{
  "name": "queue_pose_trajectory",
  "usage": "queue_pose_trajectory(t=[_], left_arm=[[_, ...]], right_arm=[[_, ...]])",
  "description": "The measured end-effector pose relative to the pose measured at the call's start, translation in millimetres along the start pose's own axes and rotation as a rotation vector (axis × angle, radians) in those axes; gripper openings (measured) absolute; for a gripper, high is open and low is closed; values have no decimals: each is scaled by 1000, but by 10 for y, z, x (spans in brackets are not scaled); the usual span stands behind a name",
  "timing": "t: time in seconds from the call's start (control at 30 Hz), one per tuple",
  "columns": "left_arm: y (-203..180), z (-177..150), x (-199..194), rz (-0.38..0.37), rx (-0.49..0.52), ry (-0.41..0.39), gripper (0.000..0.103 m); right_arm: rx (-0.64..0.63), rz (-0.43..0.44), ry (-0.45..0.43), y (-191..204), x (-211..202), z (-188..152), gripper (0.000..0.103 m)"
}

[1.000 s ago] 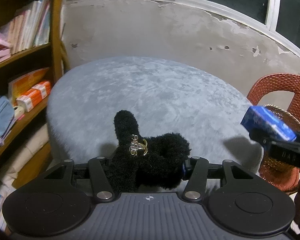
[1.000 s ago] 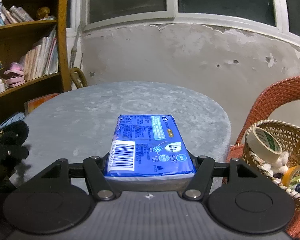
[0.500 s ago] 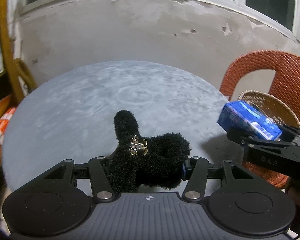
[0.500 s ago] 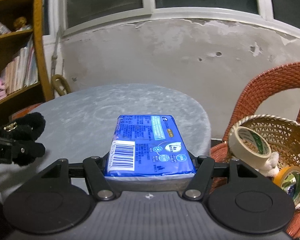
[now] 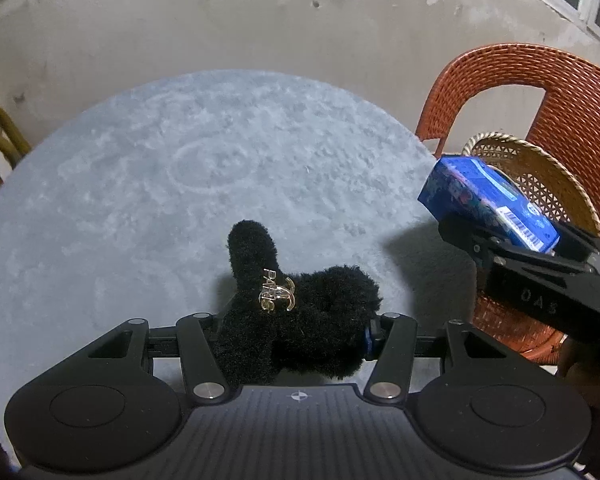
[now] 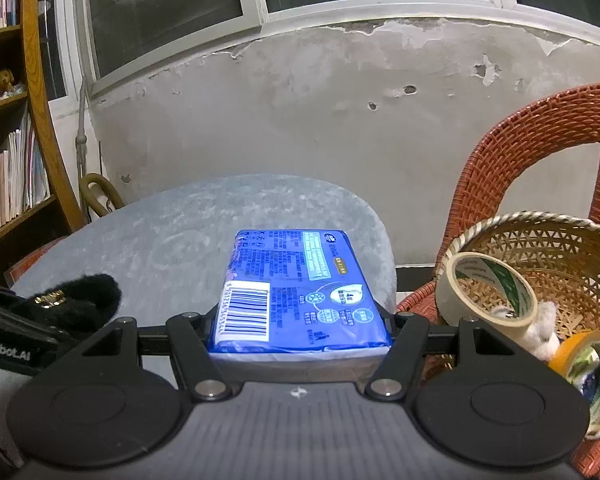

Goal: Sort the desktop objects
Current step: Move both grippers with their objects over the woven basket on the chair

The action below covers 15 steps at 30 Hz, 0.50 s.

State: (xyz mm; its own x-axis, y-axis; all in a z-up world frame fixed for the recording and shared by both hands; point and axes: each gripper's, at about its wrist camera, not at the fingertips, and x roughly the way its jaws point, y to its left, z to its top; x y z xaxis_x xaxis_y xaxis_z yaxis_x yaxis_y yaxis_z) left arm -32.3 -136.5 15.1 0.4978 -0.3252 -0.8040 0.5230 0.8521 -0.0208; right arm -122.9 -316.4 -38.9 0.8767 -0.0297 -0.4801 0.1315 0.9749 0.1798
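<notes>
Right wrist view shows one round grey table [image 6: 172, 248], one wicker basket [image 6: 556, 248] holding two tape rolls [image 6: 486, 292], its far side cut off; right gripper [image 6: 300, 332] clamps one blue tissue pack [image 6: 300, 300] above the table edge, left gripper [image 5: 296, 332] clamps one black furry scrunchie [image 5: 296, 320], fingertips buried.

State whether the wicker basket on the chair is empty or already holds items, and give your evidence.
Not empty. The wicker basket holds a white tape roll, a yellow tape roll and something white and fluffy. Anything deeper is hidden.
</notes>
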Motion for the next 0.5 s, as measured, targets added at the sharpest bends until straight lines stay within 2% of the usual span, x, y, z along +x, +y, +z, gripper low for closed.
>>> queue_pose_trajectory(t=[0.5], left_arm=[[81,167,6,24,-3,23,60]], right_arm=[[-4,42,15,64,158,86,61]])
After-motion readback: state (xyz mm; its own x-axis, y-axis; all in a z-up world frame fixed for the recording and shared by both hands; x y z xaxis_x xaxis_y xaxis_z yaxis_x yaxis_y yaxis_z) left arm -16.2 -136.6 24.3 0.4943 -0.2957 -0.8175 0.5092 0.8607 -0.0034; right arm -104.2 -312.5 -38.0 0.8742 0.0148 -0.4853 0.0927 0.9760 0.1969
